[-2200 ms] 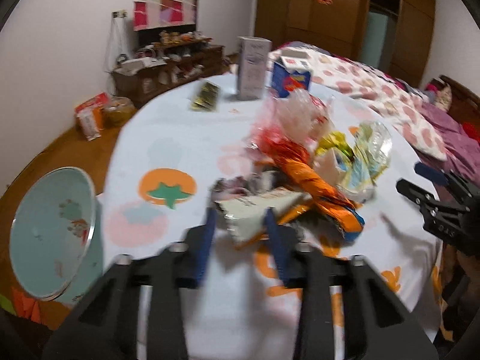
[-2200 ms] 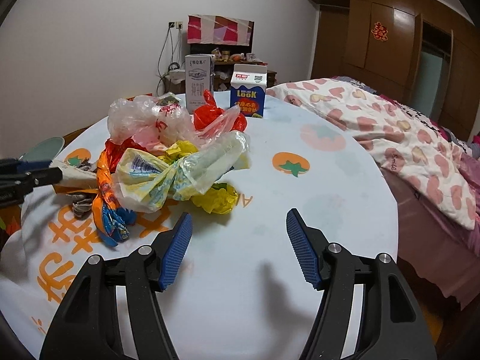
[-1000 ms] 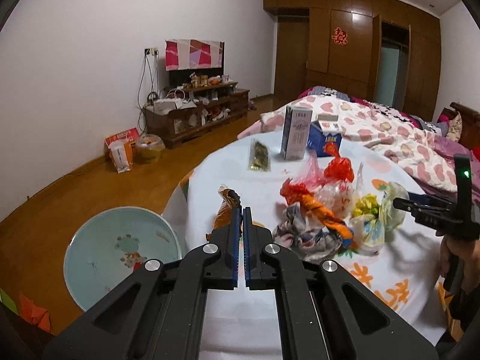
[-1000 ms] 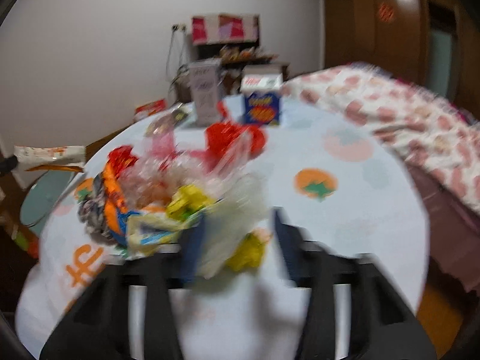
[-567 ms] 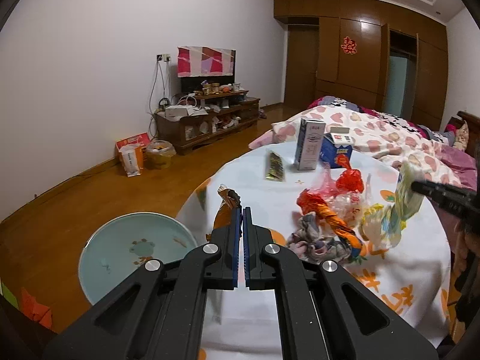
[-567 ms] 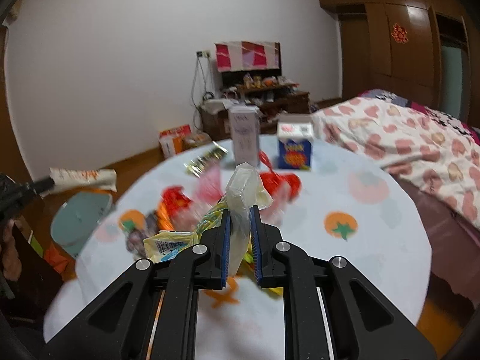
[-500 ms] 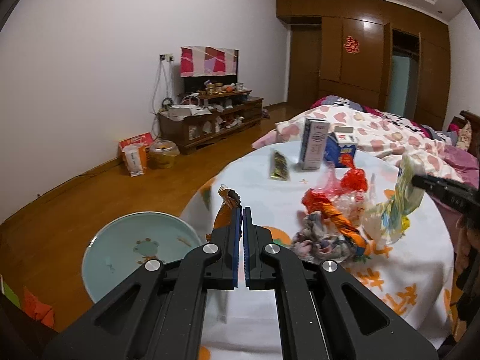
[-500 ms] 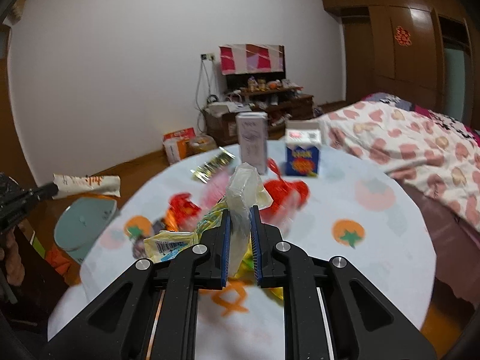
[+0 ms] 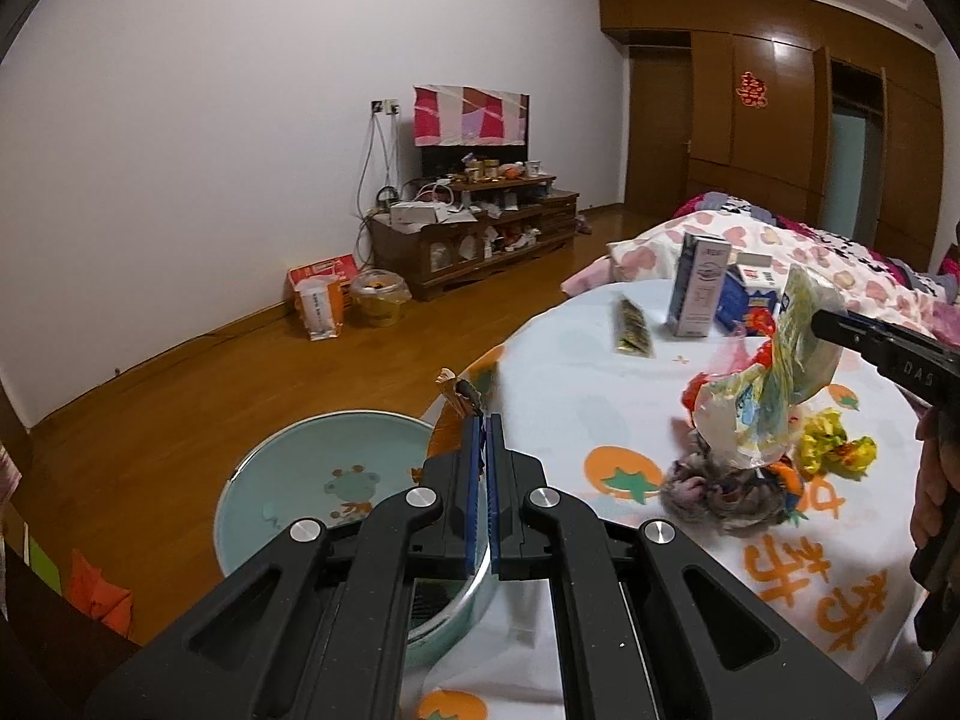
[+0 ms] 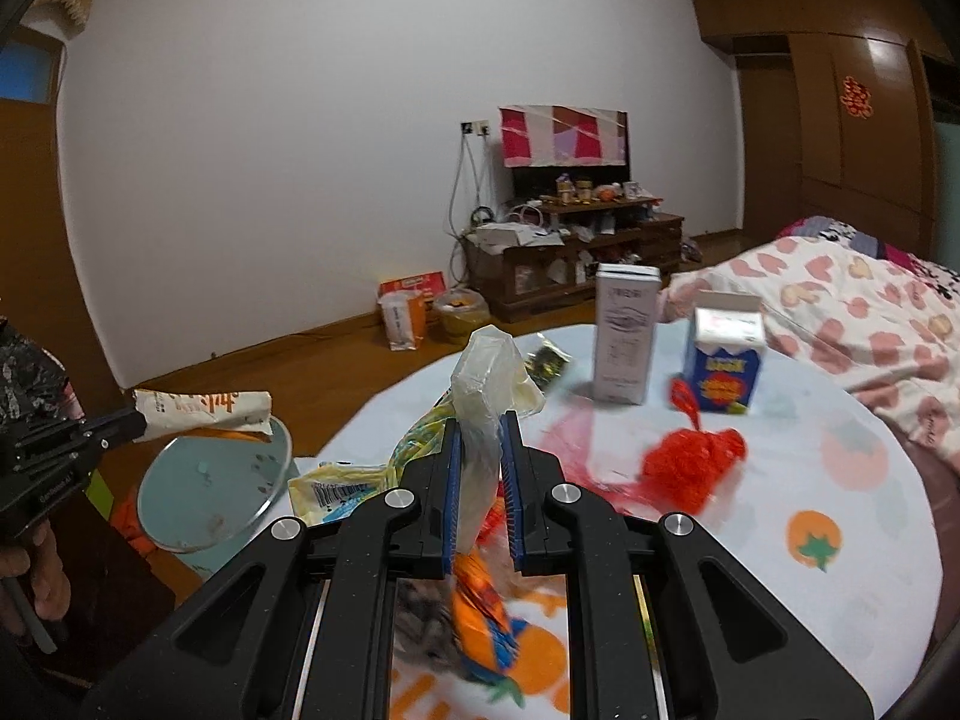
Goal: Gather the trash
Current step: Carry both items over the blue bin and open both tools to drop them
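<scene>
My left gripper [image 9: 482, 420] is shut on a white and orange snack wrapper [image 9: 454, 396], held over the light blue basin [image 9: 288, 480] beside the table; the wrapper [image 10: 204, 408] also shows in the right wrist view above the basin [image 10: 204, 498]. My right gripper [image 10: 480, 420] is shut on a clear and yellow plastic bag [image 10: 489, 384], lifted above the table; the bag [image 9: 762, 396] hangs from it in the left wrist view. More trash lies on the tablecloth [image 9: 570, 372]: a grey crumpled wrapper [image 9: 720, 489], a yellow wrapper [image 9: 834, 450], a red bag [image 10: 690, 462].
Two cartons [image 10: 624, 336] [image 10: 723, 360] and a dark packet [image 9: 630, 330] stand at the table's far side. A bed [image 10: 852, 300] with a heart-patterned quilt lies to the right. A TV cabinet [image 9: 474, 240] stands against the far wall, with wooden floor around the basin.
My right gripper closed on the plastic bag and lifted it off the pile. My left gripper closed on the wrapper, lifted it and carried it left over the basin.
</scene>
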Demonstrator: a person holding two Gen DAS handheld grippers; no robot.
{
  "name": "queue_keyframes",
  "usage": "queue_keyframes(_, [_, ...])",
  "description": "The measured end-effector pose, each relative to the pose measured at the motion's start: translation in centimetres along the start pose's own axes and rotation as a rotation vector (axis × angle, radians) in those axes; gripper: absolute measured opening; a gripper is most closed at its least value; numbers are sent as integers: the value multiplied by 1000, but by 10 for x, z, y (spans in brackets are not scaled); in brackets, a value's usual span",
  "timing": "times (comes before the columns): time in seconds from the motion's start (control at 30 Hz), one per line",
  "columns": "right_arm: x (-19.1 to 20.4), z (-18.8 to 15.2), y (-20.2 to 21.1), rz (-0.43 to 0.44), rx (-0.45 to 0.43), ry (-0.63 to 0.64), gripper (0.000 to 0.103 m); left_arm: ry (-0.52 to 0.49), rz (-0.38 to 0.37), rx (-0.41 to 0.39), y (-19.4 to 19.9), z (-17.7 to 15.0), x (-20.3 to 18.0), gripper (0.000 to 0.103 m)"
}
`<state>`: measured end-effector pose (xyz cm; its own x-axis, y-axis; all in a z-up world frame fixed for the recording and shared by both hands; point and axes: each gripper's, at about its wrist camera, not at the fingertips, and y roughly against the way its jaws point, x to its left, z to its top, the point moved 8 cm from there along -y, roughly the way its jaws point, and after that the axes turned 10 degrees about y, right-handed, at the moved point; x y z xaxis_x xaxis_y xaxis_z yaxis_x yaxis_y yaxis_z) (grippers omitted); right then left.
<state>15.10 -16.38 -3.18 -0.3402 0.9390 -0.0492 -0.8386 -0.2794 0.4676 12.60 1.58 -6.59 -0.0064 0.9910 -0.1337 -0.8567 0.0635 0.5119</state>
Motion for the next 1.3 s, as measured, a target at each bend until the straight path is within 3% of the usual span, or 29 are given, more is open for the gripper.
queue_keyframes(1.3, [90,23,-98,157,26,98,14,67,149,22,-8,-9,84,2])
